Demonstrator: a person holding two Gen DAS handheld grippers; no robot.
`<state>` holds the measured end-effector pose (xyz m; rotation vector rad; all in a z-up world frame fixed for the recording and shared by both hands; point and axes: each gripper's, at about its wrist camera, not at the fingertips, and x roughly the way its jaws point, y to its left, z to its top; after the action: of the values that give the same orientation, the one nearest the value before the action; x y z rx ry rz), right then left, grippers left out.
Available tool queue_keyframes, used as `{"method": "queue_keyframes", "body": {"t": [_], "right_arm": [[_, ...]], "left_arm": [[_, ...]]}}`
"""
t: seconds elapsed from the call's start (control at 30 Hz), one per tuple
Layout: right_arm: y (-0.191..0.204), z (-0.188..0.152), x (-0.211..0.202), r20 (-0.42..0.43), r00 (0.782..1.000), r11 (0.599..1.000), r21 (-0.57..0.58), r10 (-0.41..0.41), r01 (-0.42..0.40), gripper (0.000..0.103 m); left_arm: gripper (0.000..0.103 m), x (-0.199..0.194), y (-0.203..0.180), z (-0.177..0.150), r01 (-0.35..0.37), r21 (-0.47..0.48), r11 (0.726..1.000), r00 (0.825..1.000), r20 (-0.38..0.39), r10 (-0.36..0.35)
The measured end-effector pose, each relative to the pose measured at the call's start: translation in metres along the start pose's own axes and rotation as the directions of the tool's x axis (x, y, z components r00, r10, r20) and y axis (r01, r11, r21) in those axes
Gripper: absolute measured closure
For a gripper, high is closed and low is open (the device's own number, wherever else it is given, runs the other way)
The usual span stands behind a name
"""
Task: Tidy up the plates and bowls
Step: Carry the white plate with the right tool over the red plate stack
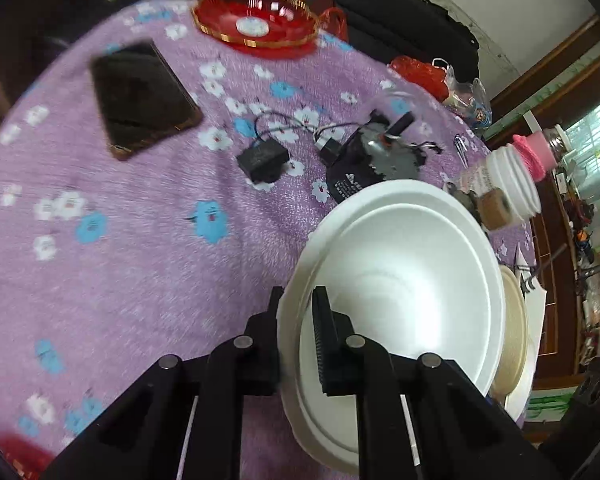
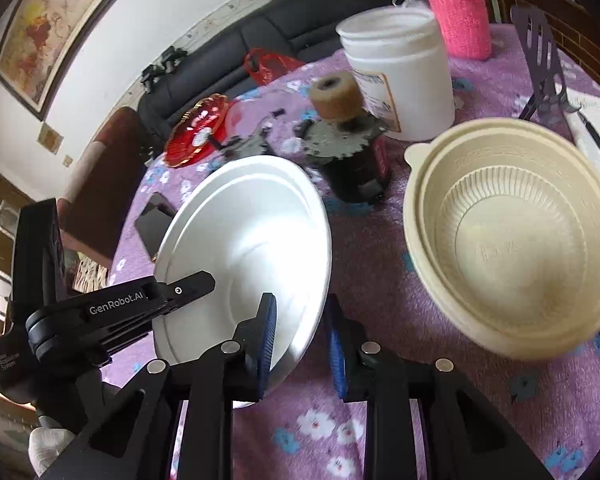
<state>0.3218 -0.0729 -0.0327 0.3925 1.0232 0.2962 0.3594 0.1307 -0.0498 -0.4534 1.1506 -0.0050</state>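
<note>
My left gripper [image 1: 298, 336] is shut on the near rim of a stack of white foam plates [image 1: 412, 264] and holds it tilted above the purple flowered tablecloth [image 1: 148, 248]. In the right wrist view the same white plates [image 2: 252, 240] hang tilted, with the left gripper [image 2: 196, 284] clamped on their left edge. My right gripper [image 2: 302, 344] straddles the plates' lower right rim with a gap beside the right finger. A cream ribbed plastic bowl [image 2: 512, 240] stands right of the plates; its edge also shows in the left wrist view [image 1: 514, 328].
A red gold-rimmed dish [image 1: 256, 20] sits at the far edge. A black phone [image 1: 140, 96], a small black box with wires [image 1: 262, 160], a black motor [image 1: 372, 160], a white tub [image 2: 400, 68] and a pink sleeve [image 2: 458, 16] crowd the table.
</note>
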Motion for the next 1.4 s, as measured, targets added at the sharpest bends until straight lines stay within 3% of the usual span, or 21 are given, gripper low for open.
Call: {"method": "queue_keyframes", "body": {"t": [0.1,0.43,0.57,0.73,0.93,1.13,1.4], "right_arm": [[0.009,-0.011,-0.02,0.02,1.0,0.999,-0.032,0.024,-0.024,0.077],[0.049,-0.066,-0.089,0.041,0.99,0.983,-0.134,0.132,-0.125,0.077],[0.077,-0.095,-0.109,0.039,0.984,0.964,-0.213,0.172,-0.16,0.077],[0.123,-0.136,-0.11,-0.033,0.969,0.922,-0.303,0.244,-0.242,0.077],[0.173,-0.186,-0.083,-0.118,0.961,0.873,-0.401,0.249,-0.276,0.077],[0.194,-0.224,-0.053,-0.19,0.96,0.841,-0.466,0.208,-0.275,0.077],[0.188,-0.232,-0.026,-0.239,0.958,0.853,-0.455,0.157,-0.253,0.077]], "left_arm": [[0.09,-0.032,-0.001,-0.016,-0.019,0.011,1.0,0.999,0.04,0.019],[0.09,-0.137,0.022,-0.088,0.042,-0.016,0.999,0.985,0.166,-0.039],[0.09,-0.174,0.054,-0.123,0.064,-0.067,0.996,0.976,0.214,-0.049],[0.09,-0.213,0.111,-0.168,0.055,-0.156,0.986,0.957,0.291,-0.008],[0.09,-0.229,0.174,-0.206,0.035,-0.282,0.959,0.944,0.324,0.061],[0.09,-0.227,0.212,-0.232,0.007,-0.358,0.934,0.938,0.327,0.118],[0.09,-0.207,0.229,-0.236,0.002,-0.385,0.923,0.951,0.285,0.117]]}}
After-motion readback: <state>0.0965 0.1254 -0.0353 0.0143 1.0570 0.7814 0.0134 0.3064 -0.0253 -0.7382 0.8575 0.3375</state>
